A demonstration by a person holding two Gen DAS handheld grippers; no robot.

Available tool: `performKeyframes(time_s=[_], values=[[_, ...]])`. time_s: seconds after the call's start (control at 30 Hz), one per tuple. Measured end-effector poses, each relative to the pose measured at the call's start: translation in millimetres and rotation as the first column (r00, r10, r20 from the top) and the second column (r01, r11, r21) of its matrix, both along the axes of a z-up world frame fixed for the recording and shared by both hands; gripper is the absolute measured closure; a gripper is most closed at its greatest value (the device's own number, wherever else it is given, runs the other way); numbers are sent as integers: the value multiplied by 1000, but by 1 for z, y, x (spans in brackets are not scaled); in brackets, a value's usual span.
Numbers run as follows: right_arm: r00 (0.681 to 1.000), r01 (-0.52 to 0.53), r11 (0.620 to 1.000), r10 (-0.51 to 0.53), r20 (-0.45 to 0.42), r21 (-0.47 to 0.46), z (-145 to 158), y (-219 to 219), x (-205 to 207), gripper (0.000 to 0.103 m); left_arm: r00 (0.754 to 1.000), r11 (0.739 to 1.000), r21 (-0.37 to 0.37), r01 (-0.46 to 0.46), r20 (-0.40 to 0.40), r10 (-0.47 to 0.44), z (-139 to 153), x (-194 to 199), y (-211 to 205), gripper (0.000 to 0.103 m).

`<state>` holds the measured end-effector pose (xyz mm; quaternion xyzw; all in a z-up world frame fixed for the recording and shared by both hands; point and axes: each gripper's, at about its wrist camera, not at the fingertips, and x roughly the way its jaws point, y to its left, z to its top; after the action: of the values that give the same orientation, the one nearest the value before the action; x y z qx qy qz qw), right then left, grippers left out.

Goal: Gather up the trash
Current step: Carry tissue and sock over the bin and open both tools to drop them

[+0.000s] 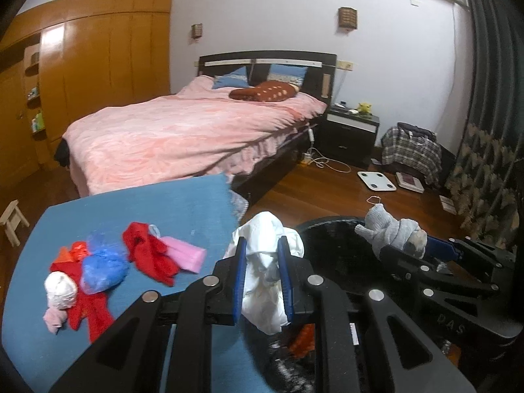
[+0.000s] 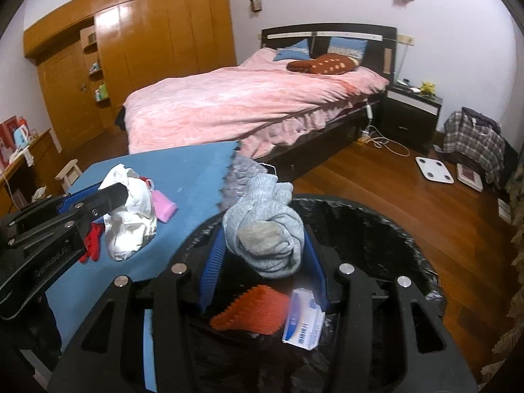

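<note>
My left gripper is shut on a crumpled white bag, held at the edge of the blue table beside the black bin. My right gripper is shut on a rolled grey sock and holds it over the open bin. An orange cloth and a small white box lie inside the bin. On the table lie red cloth, a blue plastic bag, a pink packet and a white ball.
A bed with a pink cover stands behind the table. A nightstand, a white scale and a plaid garment are on the wooden floor to the right. A small stool stands at the left.
</note>
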<state>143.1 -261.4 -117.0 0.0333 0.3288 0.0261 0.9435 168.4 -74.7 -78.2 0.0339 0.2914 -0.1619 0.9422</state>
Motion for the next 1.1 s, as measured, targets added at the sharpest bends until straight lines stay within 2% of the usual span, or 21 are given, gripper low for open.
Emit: performKeyframes(time_s=[0.4,0.7,0.8,0.83,0.87,0.9,0.93,1.0,1.07,1.1], values=[[994,100,995,-100,-44,-14,-25,-46,-8,57,996,997,-10,76,-36,-77,-30,14,-39,84],[989,129,991,-130,-69,-19,-38,-56,-10,57,992,994,-24,109,-61,-110,-44,20,-51,84],[989,127,992,-128,-72,-28,-39,-55,-9,54,991,992,-42,118,-66,-121,-45,21,-50,80],[989,126,991,-129,-74,-38,-39,-54,-9,51,990,991,-52,122,-70,-125,-44,22,-48,74],[989,127,991,-130,-72,-45,-39,-53,-8,41,989,991,-56,123,-71,-127,-43,23,-47,67],[989,131,990,-134,-65,-53,-38,-53,-9,35,990,991,-58,121,-69,-124,-42,24,-45,63],[989,132,990,-136,-59,-56,-37,-52,-9,33,991,991,-60,116,-64,-120,-41,23,-42,56],[989,134,989,-138,-47,-65,-35,-51,-10,22,993,992,-68,106,-53,-110,-38,22,-36,50],[989,139,987,-142,-29,-78,-32,-48,-12,15,996,994,-63,84,-35,-86,-34,21,-28,37],[990,139,987,-141,-22,-80,-30,-48,-12,12,997,995,-61,74,-27,-75,-33,20,-23,35]])
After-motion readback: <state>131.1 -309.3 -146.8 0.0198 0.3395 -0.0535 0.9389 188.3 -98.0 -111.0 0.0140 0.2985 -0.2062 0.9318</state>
